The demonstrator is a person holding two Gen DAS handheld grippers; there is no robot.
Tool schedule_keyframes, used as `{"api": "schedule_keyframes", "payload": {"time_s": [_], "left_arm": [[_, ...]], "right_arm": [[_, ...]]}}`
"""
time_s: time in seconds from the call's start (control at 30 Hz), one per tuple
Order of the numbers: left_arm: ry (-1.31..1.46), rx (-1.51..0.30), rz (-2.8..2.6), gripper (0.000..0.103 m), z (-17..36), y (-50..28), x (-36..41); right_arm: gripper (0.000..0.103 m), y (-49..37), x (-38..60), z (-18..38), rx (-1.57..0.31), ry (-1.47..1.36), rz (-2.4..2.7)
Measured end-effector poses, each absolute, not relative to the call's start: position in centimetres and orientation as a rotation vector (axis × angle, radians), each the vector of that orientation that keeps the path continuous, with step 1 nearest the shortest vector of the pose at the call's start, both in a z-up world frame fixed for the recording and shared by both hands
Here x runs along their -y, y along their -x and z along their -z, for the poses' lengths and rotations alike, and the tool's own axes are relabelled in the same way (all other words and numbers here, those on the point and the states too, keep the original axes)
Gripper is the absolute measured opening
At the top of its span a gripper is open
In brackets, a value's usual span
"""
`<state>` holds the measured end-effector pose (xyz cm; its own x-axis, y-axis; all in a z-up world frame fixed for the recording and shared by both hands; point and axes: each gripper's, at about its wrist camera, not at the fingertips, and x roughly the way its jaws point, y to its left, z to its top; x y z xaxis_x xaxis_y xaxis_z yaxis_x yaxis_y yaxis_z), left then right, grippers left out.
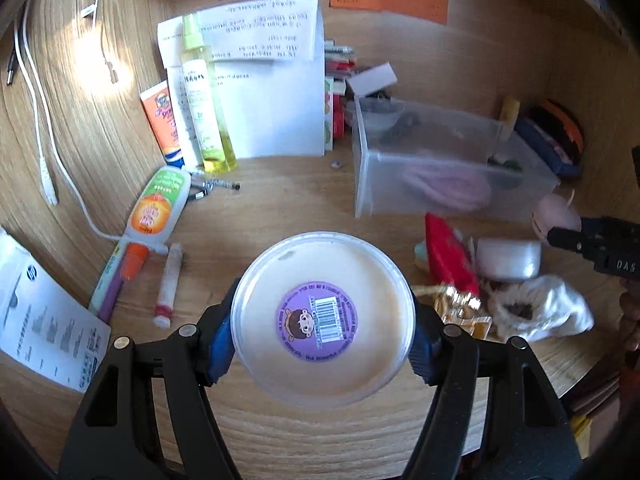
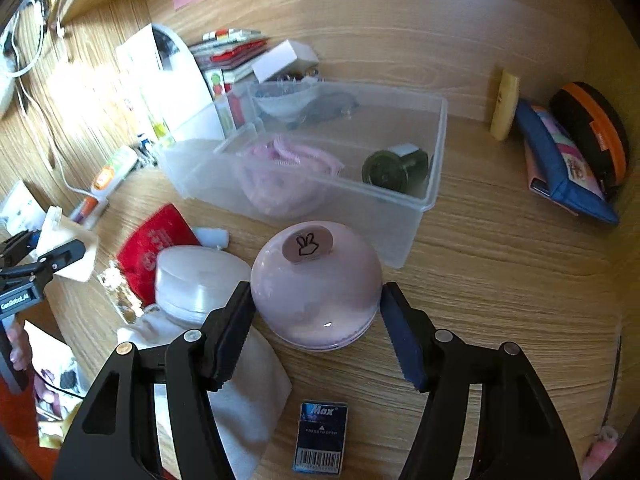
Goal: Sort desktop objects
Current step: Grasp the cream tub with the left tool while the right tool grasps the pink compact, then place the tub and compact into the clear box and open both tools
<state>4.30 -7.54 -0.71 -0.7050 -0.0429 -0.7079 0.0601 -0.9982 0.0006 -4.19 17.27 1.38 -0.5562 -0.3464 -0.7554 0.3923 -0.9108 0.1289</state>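
My left gripper (image 1: 322,338) is clamped on a round white tub (image 1: 323,320), its blue pads pressed against both sides; the tub's flat face with a purple barcode sticker (image 1: 316,322) points at my camera, held above the wooden desk (image 1: 280,208). My right gripper (image 2: 316,328) has its jaws spread around a pink dome-shaped gadget (image 2: 316,290) that sits on the desk just in front of the clear plastic bin (image 2: 416,216); I see a gap on the right side, and the left pad is close to the dome, though I cannot tell if it touches.

The bin is open-topped and holds a pink coiled thing (image 2: 280,168), a dark green round object (image 2: 394,168), a small white bowl (image 2: 282,102) and something grey (image 2: 328,106) beside the bowl.

Just left of the dome lies a white puck-shaped case (image 2: 196,280), with a red pouch (image 2: 154,246) behind it and a white cloth bag (image 2: 248,396) under my left finger. A small blue box (image 2: 320,436) lies on the desk nearest my right camera.
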Motion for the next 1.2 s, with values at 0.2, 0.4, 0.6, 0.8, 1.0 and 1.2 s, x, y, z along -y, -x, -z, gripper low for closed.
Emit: {"api": "schedule_keyframes", "payload": {"time_s": [0.2,0.4,0.6,0.8,1.0,1.2], "left_arm": [[-1.146,-0.109,2.932,0.069,-1.8,-3.0,7.9],[-1.098,-0.089,3.0,0.069,-4.0,-1.1,7.1],[-1.061,-0.055,3.031,0.069,-5.1,2.0,6.3],[-1.101,-0.109,3.07,0.069,-5.2,5.5,6.0],[-1.124,-0.141,3.091,0.069,-5.0,8.4,5.5],[-1.146,-0.126,3.092,0.069,-4.0,10.8,4.1]], "right_arm": [[0.061,3.9,-17.8,-3.4,-0.033,-1.108,2.481],[0.061,4.2,-18.4,-5.1,-0.003,-1.062,2.508],[0.061,5.2,-18.5,-6.0,-0.008,-1.043,2.538],[0.061,7.0,-18.6,-6.0,0.001,-1.05,2.552],[0.061,8.9,-18.5,-5.4,-0.003,-1.071,2.547],[0.061,11.0,-17.9,-4.3,-0.018,-1.101,2.519]]}}
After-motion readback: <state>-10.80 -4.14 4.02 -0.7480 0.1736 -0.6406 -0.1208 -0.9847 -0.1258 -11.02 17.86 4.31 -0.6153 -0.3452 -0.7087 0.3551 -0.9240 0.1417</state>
